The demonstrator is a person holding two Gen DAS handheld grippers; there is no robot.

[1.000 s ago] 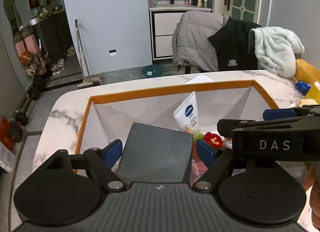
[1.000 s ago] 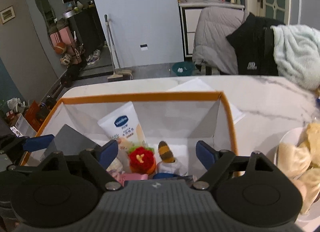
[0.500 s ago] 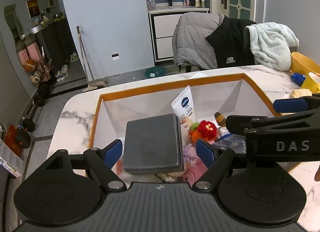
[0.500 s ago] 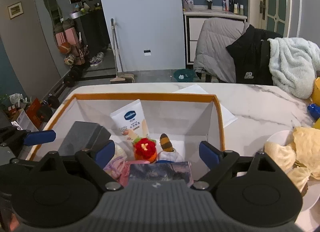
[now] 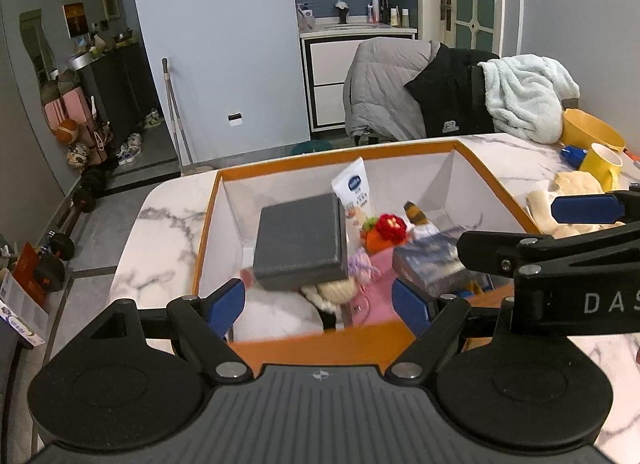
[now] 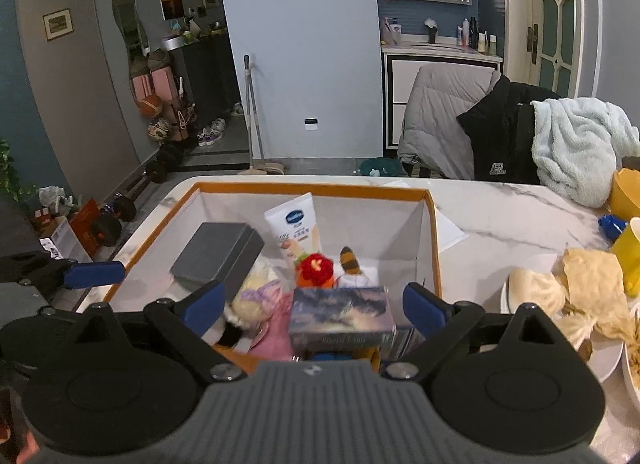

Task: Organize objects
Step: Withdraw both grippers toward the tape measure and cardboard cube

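I am looking at the marble table (image 6: 500,215) filling the middle of both views, with the orange-rimmed box (image 5: 412,151) sitting on it at centre frame. Inside the box, the dark grey case (image 5: 300,242) is lying at centre left, tilted on soft toys, the white lotion tube (image 6: 296,223) is leaning against the back wall, and the blue printed carton (image 6: 340,318) is resting at lower centre right by the near rim.

My left gripper (image 5: 318,304) is hanging wide open at the bottom of its view, over the near orange rim, grasping nothing. My right gripper (image 6: 312,304) is released too; its jaws have just been opening, and the carton is sitting between the blue fingers (image 6: 422,306) without touching them.

To the right of the box, bare marble is running up to the plate of flatbread (image 6: 560,284) and the yellow cup (image 5: 600,163).
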